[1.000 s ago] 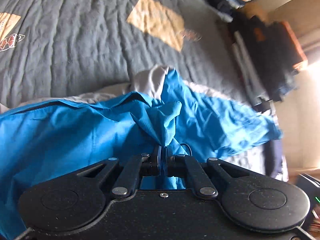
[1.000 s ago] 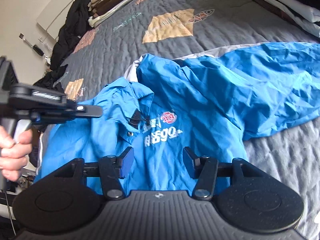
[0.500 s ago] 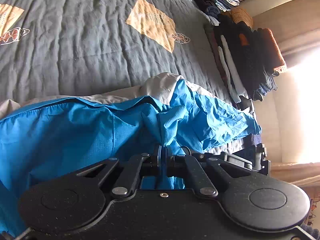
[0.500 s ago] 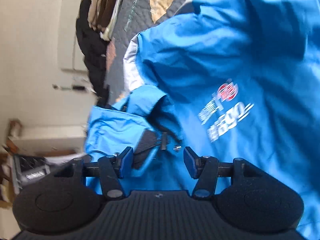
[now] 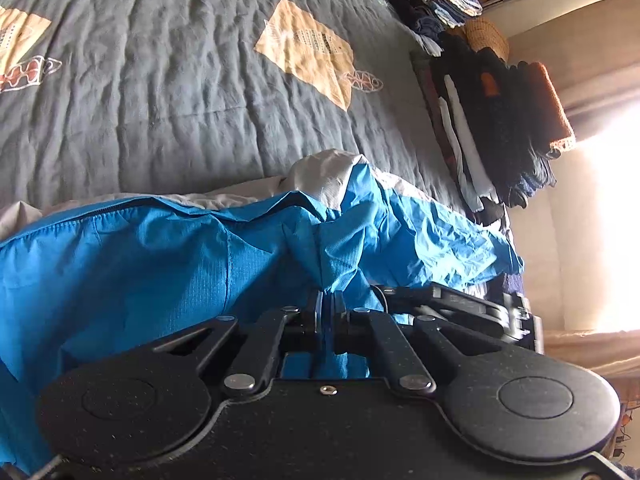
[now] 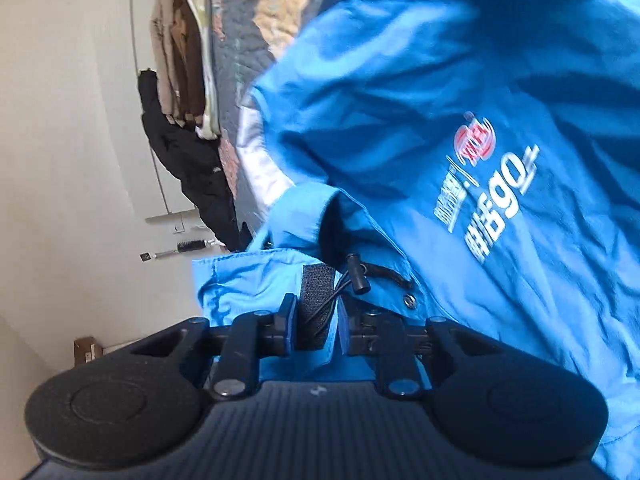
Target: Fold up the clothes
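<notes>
While both grippers pinch it, blue jacket (image 6: 460, 80) reads "90".

At the bottom of the left wrist view sits the left black two-finger gripper (image 5: 329, 312). Its flat black body has tiny speckles, two big round discs at the lower corners, slanted black link bars, shiny silver rivets, and one small silver screw in the middle. At the bottom of the right wrist view sits the right black two-finger gripper (image 6: 316, 326). Its body has fine ridges like stripes, the same round discs, silver rivets, and blue finger pads (image 6: 289, 330).
</notes>
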The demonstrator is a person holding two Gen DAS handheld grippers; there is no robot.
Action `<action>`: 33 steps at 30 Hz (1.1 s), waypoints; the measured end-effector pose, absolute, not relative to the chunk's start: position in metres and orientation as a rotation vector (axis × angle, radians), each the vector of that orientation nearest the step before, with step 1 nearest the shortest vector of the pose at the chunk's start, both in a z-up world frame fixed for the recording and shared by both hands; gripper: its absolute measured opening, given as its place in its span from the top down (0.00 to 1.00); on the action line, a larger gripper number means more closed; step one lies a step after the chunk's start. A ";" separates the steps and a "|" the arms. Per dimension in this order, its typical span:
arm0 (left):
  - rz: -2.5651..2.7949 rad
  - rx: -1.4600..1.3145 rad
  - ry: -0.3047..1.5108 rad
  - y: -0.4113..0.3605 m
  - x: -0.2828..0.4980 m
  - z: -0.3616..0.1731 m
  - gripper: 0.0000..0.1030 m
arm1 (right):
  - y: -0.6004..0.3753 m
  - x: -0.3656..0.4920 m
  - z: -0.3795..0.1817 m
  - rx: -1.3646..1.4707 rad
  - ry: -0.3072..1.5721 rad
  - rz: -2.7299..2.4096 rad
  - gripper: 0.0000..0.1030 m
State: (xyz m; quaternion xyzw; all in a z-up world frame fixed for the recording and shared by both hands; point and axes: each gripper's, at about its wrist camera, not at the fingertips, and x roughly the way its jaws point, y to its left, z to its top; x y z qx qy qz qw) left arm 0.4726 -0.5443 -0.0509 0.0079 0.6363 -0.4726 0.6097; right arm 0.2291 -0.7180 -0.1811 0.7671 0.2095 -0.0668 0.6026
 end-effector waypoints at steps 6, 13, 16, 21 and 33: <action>-1.057 0.173 1.392 -0.553 0.462 -0.040 0.88 | -0.748 0.205 -0.133 1.634 0.424 -0.272 0.97; -1.141 0.338 1.232 -0.571 0.420 -0.035 0.45 | -0.774 0.195 -0.088 1.220 0.617 -0.396 0.97; -1.119 0.376 1.272 -0.594 0.404 -0.069 0.48 | -0.778 0.201 -0.077 1.001 0.729 -0.434 0.97; -0.942 0.491 1.403 -0.625 0.390 -0.159 0.52 | -0.775 0.223 -0.109 0.769 0.883 -0.462 0.97; -1.074 0.243 1.239 -0.532 0.397 -0.061 0.51 | -0.779 0.221 -0.098 0.649 0.888 -0.489 0.95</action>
